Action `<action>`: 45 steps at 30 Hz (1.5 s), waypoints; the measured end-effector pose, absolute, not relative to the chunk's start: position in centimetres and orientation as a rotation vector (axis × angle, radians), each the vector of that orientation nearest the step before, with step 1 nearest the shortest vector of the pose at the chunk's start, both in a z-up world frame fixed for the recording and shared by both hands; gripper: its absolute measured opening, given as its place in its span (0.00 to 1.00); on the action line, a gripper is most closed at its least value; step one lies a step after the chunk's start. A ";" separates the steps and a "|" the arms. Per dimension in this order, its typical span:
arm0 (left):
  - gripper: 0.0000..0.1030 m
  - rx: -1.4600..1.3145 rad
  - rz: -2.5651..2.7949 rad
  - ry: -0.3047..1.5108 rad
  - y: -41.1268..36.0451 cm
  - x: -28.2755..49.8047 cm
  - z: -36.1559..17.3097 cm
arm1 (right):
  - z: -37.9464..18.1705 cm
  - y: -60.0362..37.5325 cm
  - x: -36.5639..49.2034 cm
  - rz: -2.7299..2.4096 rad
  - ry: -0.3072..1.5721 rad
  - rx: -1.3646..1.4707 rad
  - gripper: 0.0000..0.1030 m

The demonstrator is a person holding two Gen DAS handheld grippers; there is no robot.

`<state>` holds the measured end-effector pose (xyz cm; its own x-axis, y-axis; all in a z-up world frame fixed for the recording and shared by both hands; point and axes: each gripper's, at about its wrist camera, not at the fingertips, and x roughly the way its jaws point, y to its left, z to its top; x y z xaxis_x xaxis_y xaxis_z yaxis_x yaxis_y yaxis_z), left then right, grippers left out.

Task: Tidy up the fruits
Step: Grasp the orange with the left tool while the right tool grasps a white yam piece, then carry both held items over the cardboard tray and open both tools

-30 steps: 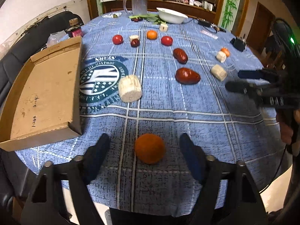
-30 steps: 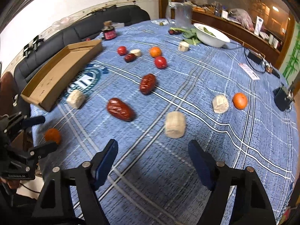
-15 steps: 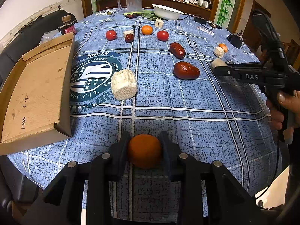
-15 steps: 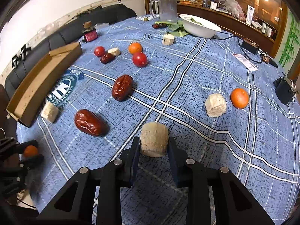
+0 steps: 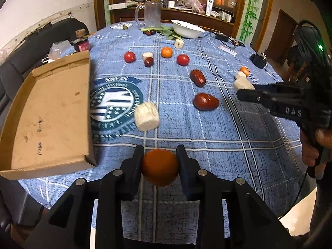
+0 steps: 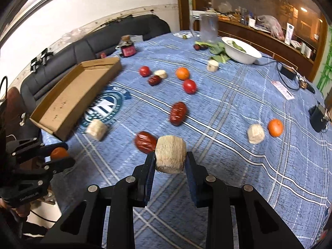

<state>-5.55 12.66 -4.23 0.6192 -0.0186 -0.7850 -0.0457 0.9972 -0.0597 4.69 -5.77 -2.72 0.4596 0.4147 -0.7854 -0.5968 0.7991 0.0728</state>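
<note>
My left gripper is shut on an orange and holds it above the table's near edge; it also shows in the right wrist view. My right gripper is shut on a pale round chunk, lifted above the blue cloth; it shows in the left wrist view. A shallow cardboard tray lies at the left, empty. Two big red dates, another pale chunk, tomatoes and an orange lie on the cloth.
A white bowl with greens, a glass jug and a small jar stand at the far side. Cables and a black box are at the right. A black sofa runs behind the tray.
Both grippers closed on their items, the left on the orange and the right on the pale chunk, and have lifted them off the cloth.
</note>
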 end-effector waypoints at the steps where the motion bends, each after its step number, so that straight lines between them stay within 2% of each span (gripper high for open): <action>1: 0.28 -0.078 0.021 0.899 12.9 -5.5 -4.0 | -2.6 -5.4 4.5 0.636 0.894 -0.230 0.28; 29: 0.29 -0.163 0.192 0.822 21.4 -5.5 -1.4 | -0.3 4.9 2.9 0.865 0.870 -0.276 0.28; 45: 0.29 -0.213 0.360 0.804 28.7 -5.6 -1.3 | -1.7 14.9 2.3 1.067 0.932 -0.290 0.28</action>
